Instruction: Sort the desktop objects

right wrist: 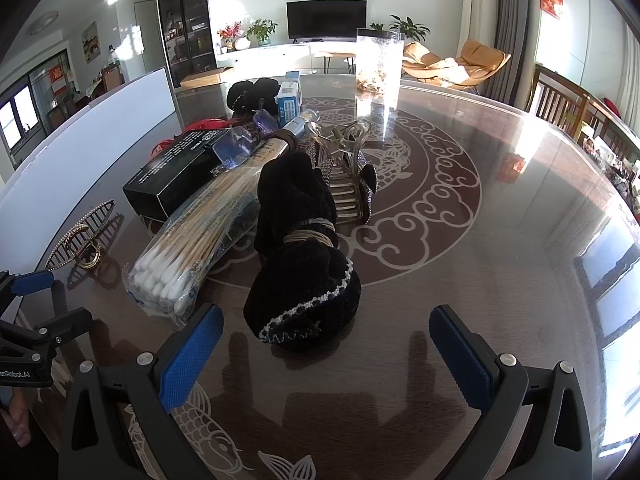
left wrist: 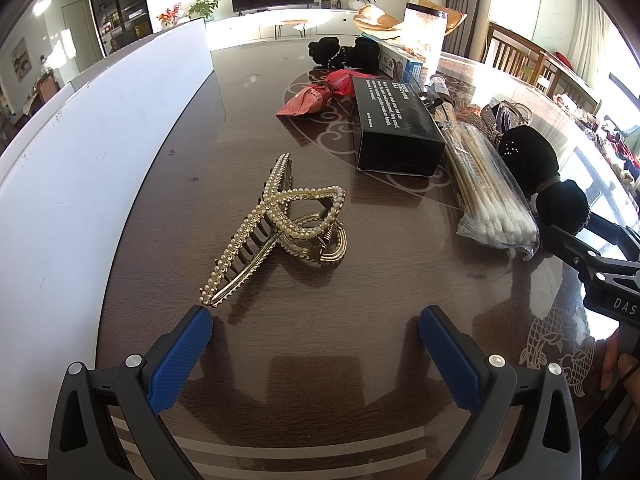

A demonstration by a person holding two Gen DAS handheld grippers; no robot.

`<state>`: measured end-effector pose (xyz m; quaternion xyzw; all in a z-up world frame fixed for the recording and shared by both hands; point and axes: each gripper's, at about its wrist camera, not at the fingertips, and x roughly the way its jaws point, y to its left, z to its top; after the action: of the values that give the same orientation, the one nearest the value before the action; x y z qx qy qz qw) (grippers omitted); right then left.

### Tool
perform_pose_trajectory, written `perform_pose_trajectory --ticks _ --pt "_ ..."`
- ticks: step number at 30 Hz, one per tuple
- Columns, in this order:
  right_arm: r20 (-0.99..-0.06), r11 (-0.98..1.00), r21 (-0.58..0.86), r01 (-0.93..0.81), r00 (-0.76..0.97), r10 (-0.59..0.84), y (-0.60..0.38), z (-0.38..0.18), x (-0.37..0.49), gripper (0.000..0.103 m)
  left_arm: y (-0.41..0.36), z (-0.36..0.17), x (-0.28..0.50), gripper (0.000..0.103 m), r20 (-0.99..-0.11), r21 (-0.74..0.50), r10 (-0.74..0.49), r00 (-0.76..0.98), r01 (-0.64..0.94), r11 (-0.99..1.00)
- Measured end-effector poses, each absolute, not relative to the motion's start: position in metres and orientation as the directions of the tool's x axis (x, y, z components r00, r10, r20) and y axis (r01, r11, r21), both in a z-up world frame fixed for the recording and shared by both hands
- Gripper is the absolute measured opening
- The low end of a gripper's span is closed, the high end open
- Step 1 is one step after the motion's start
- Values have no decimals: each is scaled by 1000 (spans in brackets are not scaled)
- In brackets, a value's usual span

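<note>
Our left gripper [left wrist: 316, 320], jaws open and empty, faces the pearl clip [left wrist: 276, 224]; our right gripper [right wrist: 326, 320], likewise open, faces the black bow [right wrist: 304, 272]. Nothing gripped yet; next we close in.

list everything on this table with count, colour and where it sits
pearl hair claw: 1, gold, nearest the left hand-held gripper
black box: 1, black, mid-table
cotton swab pack: 1, clear bag, beside the box
velvet bow clip: 1, black, before the right hand-held gripper
red packet: 1, red, behind the box
clear canister: 1, far side
table: 1, dark wood
left hand-held gripper: open, empty
right hand-held gripper: open, empty
</note>
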<state>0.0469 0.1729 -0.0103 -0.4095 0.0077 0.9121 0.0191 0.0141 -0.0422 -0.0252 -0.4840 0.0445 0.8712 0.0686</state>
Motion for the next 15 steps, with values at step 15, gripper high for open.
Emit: perform_pose_trajectory --ticks 15 --pt "-747 -999 -4 -43 -664 31 173 -13 46 103 -42 -25 14 103 -850 11 78 -522 -165 -986"
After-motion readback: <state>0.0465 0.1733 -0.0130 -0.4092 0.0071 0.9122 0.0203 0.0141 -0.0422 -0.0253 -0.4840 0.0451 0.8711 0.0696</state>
